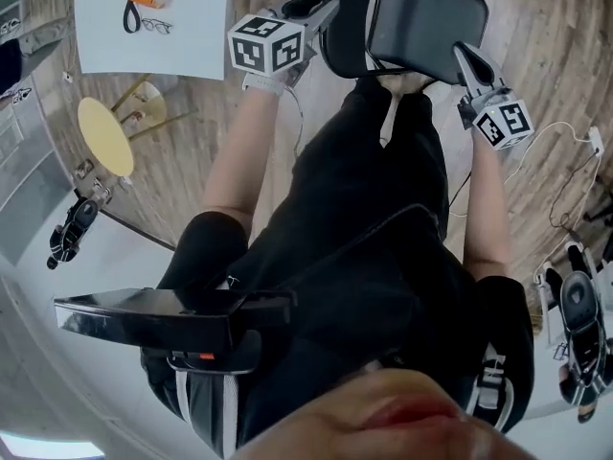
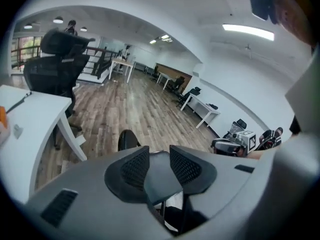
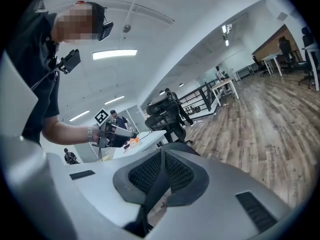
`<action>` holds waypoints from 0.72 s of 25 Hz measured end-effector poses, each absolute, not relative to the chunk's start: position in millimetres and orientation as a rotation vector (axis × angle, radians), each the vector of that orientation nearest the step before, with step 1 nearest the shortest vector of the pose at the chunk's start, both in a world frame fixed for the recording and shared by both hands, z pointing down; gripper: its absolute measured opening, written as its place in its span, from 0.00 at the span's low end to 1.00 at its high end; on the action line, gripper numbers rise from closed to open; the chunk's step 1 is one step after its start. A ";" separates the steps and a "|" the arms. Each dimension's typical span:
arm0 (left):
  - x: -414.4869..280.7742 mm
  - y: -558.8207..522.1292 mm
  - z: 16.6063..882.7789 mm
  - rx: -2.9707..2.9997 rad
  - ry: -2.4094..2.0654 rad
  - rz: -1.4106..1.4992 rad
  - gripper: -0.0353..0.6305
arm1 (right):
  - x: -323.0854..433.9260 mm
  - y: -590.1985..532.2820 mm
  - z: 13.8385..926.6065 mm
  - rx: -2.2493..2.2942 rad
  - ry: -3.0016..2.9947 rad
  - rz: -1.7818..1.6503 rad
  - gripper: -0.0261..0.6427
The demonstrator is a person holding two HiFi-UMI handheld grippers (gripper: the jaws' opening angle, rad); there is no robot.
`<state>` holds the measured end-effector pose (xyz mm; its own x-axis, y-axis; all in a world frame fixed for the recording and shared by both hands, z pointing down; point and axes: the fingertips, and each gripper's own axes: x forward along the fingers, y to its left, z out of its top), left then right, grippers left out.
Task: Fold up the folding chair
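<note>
The folding chair (image 1: 356, 29) stands on the wooden floor (image 1: 551, 27) straight ahead of the person, between the two tools. Its legs and hinges are hidden. The left hand-held gripper (image 2: 157, 152) has its jaws spread, with a dark flat part in the gap, probably an edge of the chair; whether the pads bear on it I cannot tell. The right hand-held gripper (image 3: 162, 156) has its jaws pressed together with nothing visibly caught, its tips at the corner of the chair's black padded panel (image 1: 426, 12). The chair looks stiff and fairly heavy for such narrow jaws, and the smooth padding is likely slippery. The panel's rim or a frame bar probably gives a surer hold than the cushioned face, with both sides taken evenly so the hinged parts swing together.
</note>
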<state>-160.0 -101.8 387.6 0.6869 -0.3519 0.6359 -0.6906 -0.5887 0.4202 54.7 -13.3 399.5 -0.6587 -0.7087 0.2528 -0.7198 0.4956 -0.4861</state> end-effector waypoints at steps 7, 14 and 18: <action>-184.6 -104.8 462.3 1.989 -0.786 0.832 0.37 | 105.8 -6.9 514.5 1.211 -2.701 1.120 0.06; -186.6 -103.0 520.2 1.858 -0.738 0.838 0.39 | 150.5 20.3 633.5 1.089 -2.639 1.385 0.31; -179.5 -111.6 529.7 1.844 -0.718 0.877 0.39 | 187.6 19.5 674.0 1.097 -2.606 1.487 0.42</action>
